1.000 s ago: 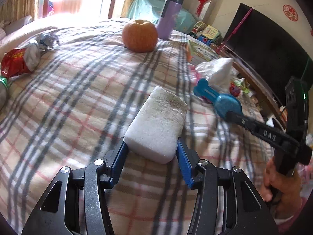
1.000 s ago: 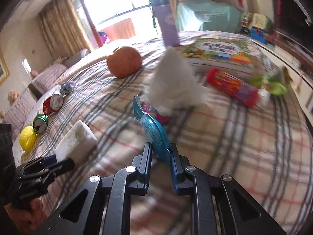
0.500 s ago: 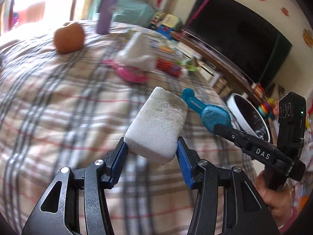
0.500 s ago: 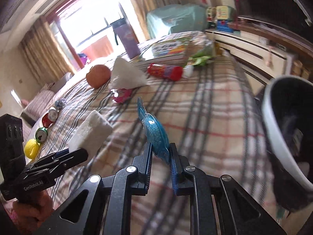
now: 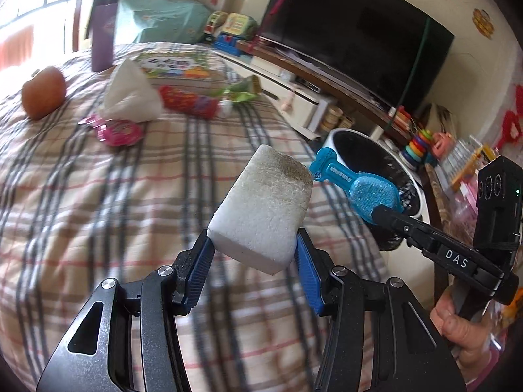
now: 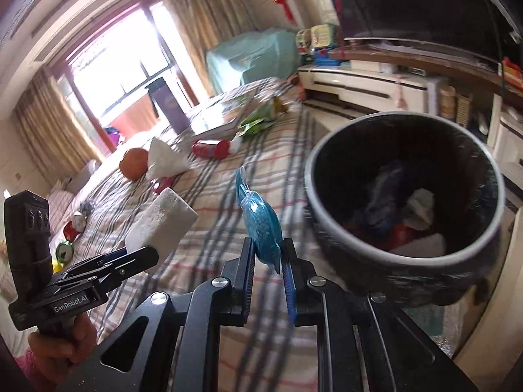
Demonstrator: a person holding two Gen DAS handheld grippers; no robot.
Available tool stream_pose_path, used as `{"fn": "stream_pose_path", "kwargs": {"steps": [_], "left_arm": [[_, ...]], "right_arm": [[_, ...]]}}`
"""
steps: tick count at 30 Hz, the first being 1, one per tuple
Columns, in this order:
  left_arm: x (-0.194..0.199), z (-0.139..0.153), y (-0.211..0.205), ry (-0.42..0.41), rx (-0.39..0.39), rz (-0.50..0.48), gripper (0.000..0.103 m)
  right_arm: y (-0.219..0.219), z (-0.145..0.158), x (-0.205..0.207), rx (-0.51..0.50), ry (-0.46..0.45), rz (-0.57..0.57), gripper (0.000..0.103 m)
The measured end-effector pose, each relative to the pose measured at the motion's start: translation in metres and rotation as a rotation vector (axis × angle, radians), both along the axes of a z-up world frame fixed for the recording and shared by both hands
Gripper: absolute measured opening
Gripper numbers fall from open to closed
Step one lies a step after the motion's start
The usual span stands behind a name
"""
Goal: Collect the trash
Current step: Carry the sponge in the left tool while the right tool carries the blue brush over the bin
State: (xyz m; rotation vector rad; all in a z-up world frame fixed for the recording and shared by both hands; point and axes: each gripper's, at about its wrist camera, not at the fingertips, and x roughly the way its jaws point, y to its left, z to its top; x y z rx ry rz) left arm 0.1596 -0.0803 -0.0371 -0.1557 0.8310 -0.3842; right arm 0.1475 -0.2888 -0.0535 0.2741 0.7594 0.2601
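My left gripper (image 5: 255, 254) is shut on a white foam block (image 5: 264, 209), held above the plaid bed cover (image 5: 98, 202). The same block (image 6: 163, 219) and left gripper (image 6: 130, 254) show at the left of the right wrist view. My right gripper (image 6: 268, 261) is shut on a flat blue plastic packet (image 6: 260, 222), which also shows from the left wrist (image 5: 356, 186) with the right gripper (image 5: 380, 215) behind it. A round bin lined with a black bag (image 6: 333, 228) stands off the bed's edge to the right, holding several scraps. The bin (image 5: 333, 137) lies just beyond the blue packet.
On the bed lie an orange fruit (image 5: 42, 93), crumpled white tissue (image 5: 130, 94), a pink wrapper (image 5: 117, 130), a red wrapper (image 5: 189, 101), a green wrapper (image 5: 242, 89), a picture book (image 5: 176, 65) and a purple flask (image 5: 103, 29). A low TV cabinet (image 5: 294, 81) runs behind the bin.
Both grippers have swung right across the bed with their loads still held. The bin has come into view and now sits close on the right; the fruit and tissue have slid left and back.
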Motion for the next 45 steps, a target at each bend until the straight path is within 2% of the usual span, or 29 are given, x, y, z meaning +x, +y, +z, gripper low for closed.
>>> {"fn": "stream_pose_path", "kwargs": {"steps": [21,33,45], "left_arm": [[0.012,0.021,-0.088,-0.043,0.038,-0.158,0.049],[0.025,0.028,-0.125,-0.059,0.067,-0.221,0.049],[0.039,0.022,-0.145,-0.041,0.087,-0.244,0.049]], "right_arm": [[-0.083,0.015,-0.022,0.002,-0.049,-0.175,0.015],[-0.100,0.018,-0.017,-0.004,-0.054,-0.199,0.015],[-0.112,0.015,-0.012,-0.001,-0.037,-0.211,0.015]]}}
